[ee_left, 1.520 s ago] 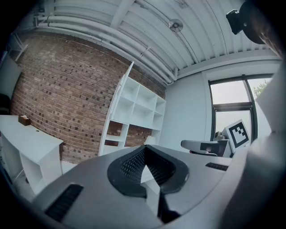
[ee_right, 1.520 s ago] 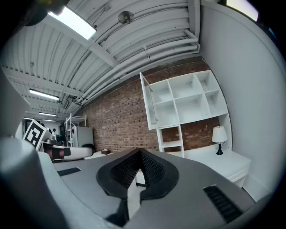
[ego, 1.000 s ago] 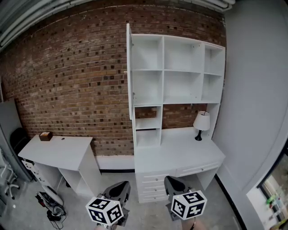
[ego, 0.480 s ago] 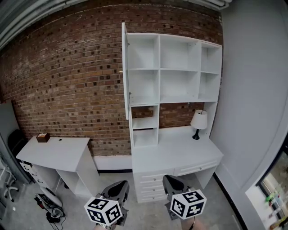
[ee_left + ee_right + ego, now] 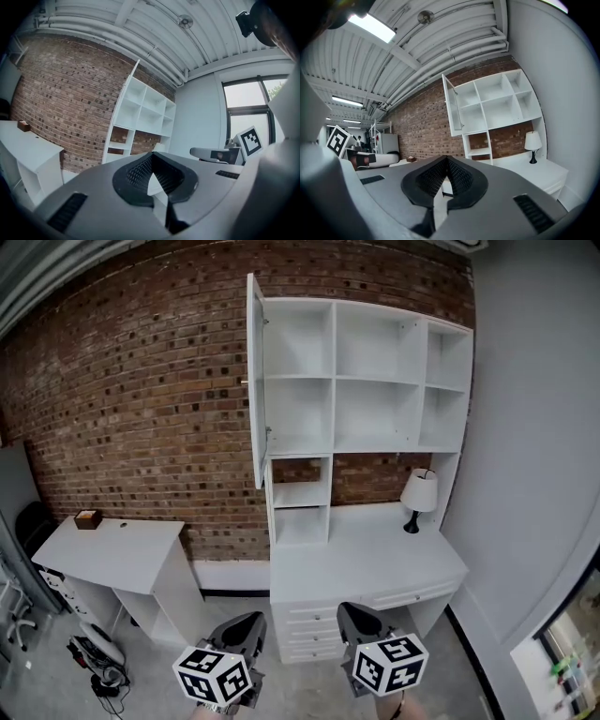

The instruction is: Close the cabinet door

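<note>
**Left gripper** (image 5: 246,626): jaws pressed together, nothing between them.

**Right gripper** (image 5: 353,615): likewise closed and empty. It sits beside the left one, and both point level toward the furniture.

**Ahead of both:** white worktop (image 5: 366,563) over drawers (image 5: 314,624), with a lamp (image 5: 419,495) at its far right.

**Above and well beyond the grippers:** open-shelved cabinet (image 5: 375,381). Its door (image 5: 254,381) stands fully out from the left edge, seen edge-on, well apart from either gripper.

**Behind:** brick wall (image 5: 141,409).

**Far left of the left gripper:** second worktop (image 5: 112,554) bearing a small box (image 5: 89,519).
</note>
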Motion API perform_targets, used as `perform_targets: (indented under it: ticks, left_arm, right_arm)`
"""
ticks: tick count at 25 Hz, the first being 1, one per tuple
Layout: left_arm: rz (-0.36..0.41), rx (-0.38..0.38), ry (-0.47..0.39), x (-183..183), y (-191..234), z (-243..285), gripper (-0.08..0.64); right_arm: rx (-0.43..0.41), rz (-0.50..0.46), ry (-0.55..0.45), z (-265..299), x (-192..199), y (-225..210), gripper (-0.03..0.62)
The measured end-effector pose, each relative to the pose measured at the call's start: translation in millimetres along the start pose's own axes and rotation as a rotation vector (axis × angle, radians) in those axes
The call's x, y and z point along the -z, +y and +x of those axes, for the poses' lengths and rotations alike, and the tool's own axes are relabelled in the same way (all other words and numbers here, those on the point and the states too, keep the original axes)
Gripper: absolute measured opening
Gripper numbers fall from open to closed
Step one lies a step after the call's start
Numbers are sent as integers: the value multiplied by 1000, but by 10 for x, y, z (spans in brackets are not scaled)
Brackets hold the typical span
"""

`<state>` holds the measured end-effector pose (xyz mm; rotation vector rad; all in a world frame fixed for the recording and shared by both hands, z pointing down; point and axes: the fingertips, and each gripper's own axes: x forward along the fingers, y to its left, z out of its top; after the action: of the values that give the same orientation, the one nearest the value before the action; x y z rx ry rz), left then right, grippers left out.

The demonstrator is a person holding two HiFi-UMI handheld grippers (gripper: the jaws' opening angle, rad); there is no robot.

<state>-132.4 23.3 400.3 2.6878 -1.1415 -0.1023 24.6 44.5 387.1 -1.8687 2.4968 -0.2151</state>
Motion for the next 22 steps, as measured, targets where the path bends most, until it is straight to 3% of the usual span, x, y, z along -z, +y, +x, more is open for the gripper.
perform_targets:
  ticks: [22]
  left_arm:
    - [7,-173,-53,-166,-158,1483,5]
  right_arm:
    - [-171,-8,-3,912,-428,-1464,26]
